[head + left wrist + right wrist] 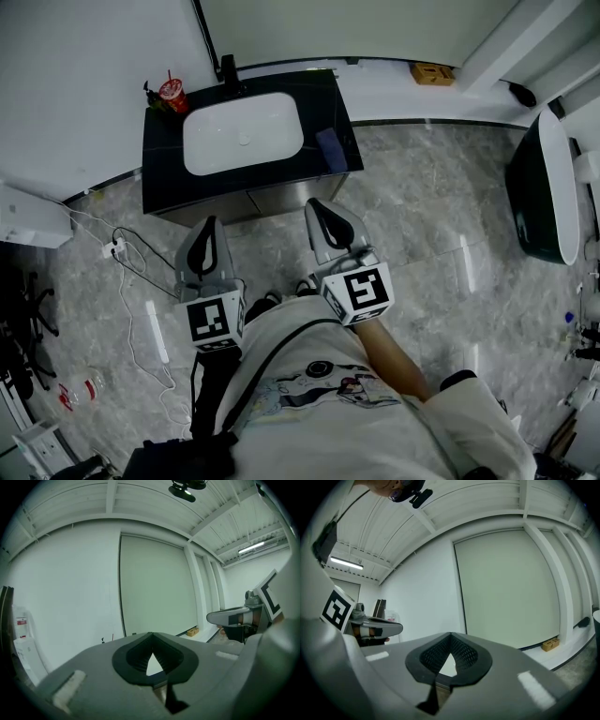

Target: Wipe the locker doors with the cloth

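Beneath me, the grey marbled floor (422, 216) carries a black vanity counter (164, 183) set against the wall. Near the counter's left corner, a white power strip (112, 249) and its cable (131, 314) lie on the tiles. On the counter are a white basin (244, 131), a red cup (172, 94) at back left, and a dark blue flat item (331, 150) at the right edge.

We've got bright, even light, hardly any shadows. A long white ceiling tube light (347, 563) glows in the right gripper view; pale glare streaks sit on the glossy grey marble floor (422, 187). Both gripper views bulge fisheye-style with black corners, and the grey left gripper (151, 637) and grey right gripper (451, 637) look soft up close.
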`<state>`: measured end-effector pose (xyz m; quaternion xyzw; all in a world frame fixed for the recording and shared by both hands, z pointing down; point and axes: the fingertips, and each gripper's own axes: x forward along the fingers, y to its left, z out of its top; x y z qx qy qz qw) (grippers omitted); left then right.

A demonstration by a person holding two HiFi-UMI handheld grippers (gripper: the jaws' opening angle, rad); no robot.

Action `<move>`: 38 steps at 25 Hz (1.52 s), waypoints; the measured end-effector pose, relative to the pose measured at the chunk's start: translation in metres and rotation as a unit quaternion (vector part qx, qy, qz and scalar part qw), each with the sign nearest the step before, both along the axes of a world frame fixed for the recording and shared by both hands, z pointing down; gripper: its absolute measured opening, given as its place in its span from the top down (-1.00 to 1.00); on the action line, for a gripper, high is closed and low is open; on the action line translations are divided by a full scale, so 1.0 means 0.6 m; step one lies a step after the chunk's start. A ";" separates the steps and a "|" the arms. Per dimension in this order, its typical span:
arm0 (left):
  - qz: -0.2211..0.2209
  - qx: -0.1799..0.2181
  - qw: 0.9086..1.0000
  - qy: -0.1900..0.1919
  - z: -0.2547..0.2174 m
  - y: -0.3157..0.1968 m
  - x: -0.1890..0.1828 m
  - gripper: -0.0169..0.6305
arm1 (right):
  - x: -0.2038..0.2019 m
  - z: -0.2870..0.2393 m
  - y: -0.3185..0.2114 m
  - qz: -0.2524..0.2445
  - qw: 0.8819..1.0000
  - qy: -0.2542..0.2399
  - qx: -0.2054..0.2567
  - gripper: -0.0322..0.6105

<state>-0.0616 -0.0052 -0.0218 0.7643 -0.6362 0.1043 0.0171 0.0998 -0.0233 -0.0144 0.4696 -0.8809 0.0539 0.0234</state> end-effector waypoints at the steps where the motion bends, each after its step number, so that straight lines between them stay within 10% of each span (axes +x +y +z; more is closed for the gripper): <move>1: 0.000 0.000 1.000 0.000 -0.001 -0.001 0.003 0.94 | 0.002 0.000 -0.002 0.000 1.000 0.000 0.001 0.89; 38: -0.001 -0.043 0.999 0.005 0.055 -0.098 0.021 0.94 | 0.031 0.080 -0.103 -0.007 0.998 0.013 -0.063 0.89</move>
